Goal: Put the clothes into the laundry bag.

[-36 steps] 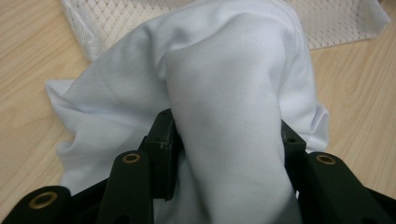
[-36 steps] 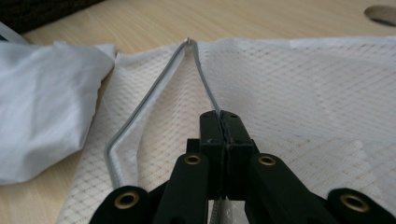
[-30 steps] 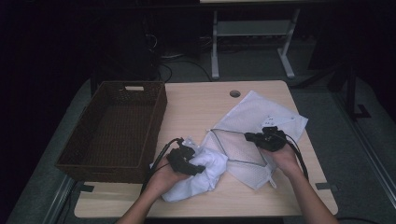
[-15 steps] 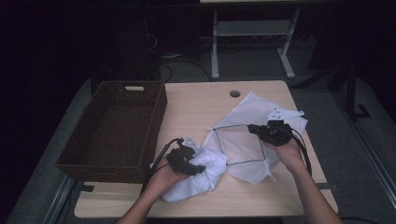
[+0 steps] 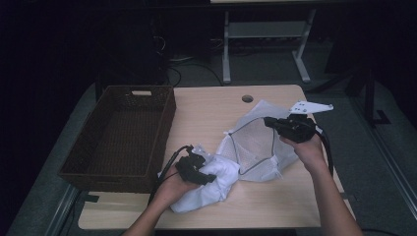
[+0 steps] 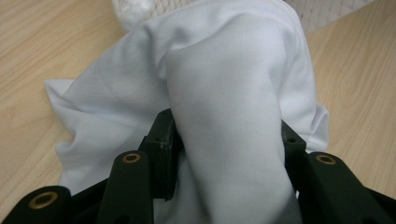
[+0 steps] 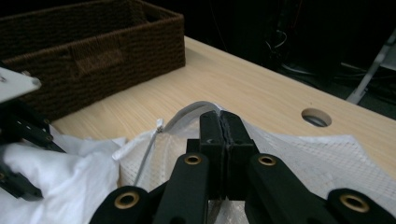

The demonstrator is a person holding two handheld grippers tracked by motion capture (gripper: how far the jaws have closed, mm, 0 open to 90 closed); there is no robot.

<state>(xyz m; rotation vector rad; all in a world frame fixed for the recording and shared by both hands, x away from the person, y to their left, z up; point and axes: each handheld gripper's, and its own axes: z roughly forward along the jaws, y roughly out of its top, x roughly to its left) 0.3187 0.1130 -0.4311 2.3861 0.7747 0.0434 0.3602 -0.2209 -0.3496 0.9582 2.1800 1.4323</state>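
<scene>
Mesh laundry bag point(image 5: 255, 145): lain at table point(image 5: 211, 110) centre-right, its zippered rim pinched in the fully closed right gripper point(image 5: 269, 121) and held lifted so the mouth gapes toward 8 o'clock. White garment point(image 5: 209, 184): bunched at 7 o'clock of the bag, clamped half-wide by the left gripper point(image 5: 212, 179). Rim is best kept high and taut while the bundle is pushed deep inside. Wicker basket point(image 5: 123, 135): at 9 o'clock, unused.

The high view is dim, and the room behind the tabletop point(image 5: 211, 108) sinks into near-black. The pale wood and the white cloth point(image 5: 216, 182) catch soft overhead light with no hard shadows or glare. The left gripper view is brighter and evenly lit. In the right gripper view the wicker basket point(image 7: 93, 46) and the background are dark and softly blurred.
</scene>
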